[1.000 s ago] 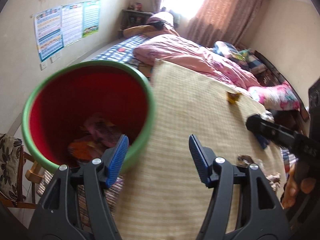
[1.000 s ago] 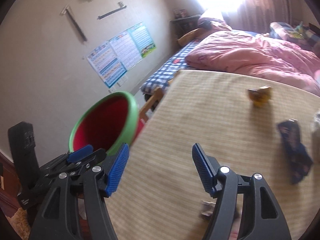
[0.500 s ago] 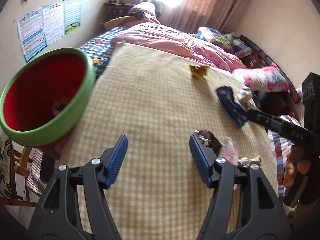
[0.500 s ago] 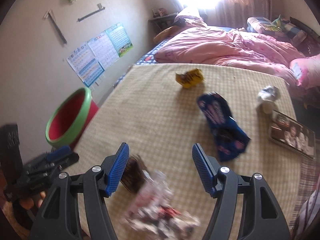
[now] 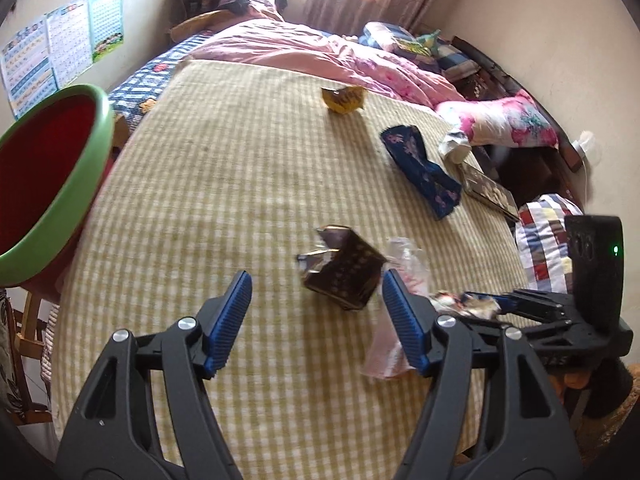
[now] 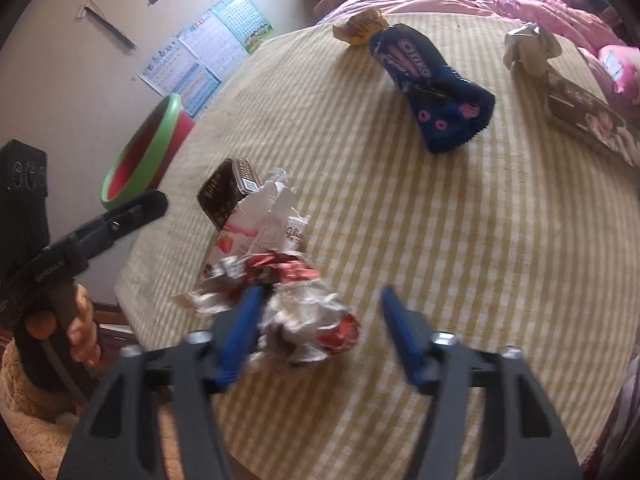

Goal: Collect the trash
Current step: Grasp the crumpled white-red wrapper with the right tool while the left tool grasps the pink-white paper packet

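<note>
Shift since a second ago: both grippers have swung away from the red plastic bin with green rim (image 5: 52, 184), which filled the left view then, and now hang over the litter on the yellow-and-white checked tablecloth (image 5: 224, 184).
Bin: sits off the cloth's left edge, well apart from the wrappers; every carry ends there.
Blue biscuit bag, crumpled foil (image 6: 436, 88): far side of the cloth, untouched; a yellow crumpled wrapper (image 6: 358, 28) lies just behind it and a grey paper wad (image 6: 530, 46) to its right.
Dark brown printed carton, torn open (image 5: 344, 276): near the cloth's front edge, beside a white torn dairy packet (image 6: 276, 220).
Red-and-white crumpled foil wrapper (image 6: 308, 320): nearest the front, between the right gripper's (image 6: 320, 332) blue pads.
Right tongs: closing; left pad looks against the wrapper, right pad stands clear of it, so no pinch yet.
Left tongs: left gripper (image 5: 316, 320) spread and widening, nothing between the pads; brown carton just ahead.
Doing it well: likely best to centre the wrapper before the squeeze finishes, since crumpled foil may slide toward the free pad. Lift straight up so neighbouring scraps are not dragged.
Left's next: probably lower over the carton's narrow sides.
</note>
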`<action>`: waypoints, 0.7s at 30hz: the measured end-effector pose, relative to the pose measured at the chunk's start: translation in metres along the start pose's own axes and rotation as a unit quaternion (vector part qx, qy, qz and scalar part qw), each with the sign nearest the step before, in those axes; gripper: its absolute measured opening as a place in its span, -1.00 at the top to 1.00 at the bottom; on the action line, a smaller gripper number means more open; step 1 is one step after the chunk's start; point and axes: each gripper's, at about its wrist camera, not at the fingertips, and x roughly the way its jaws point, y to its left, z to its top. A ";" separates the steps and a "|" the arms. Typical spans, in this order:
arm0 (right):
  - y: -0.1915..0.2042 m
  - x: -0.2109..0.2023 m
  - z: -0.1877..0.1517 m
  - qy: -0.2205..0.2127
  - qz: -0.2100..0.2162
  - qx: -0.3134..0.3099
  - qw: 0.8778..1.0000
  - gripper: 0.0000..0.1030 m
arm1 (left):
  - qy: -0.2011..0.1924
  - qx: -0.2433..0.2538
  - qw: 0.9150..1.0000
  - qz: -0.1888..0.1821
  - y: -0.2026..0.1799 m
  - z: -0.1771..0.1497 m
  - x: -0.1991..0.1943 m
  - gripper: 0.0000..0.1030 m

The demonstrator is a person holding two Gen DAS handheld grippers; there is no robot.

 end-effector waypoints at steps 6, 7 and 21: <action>0.010 -0.002 0.017 -0.023 -0.025 -0.027 0.999 0.47 | 0.021 0.015 0.999 -0.030 -0.018 -0.004 0.012 -0.26; 0.007 -0.003 0.021 -0.033 -0.028 -0.019 0.999 0.47 | 0.027 0.018 0.999 -0.036 -0.022 -0.006 0.015 -0.26; -0.012 0.004 0.035 -0.061 -0.059 0.017 0.996 0.24 | 0.085 0.053 0.994 -0.048 -0.043 -0.023 0.055 -0.04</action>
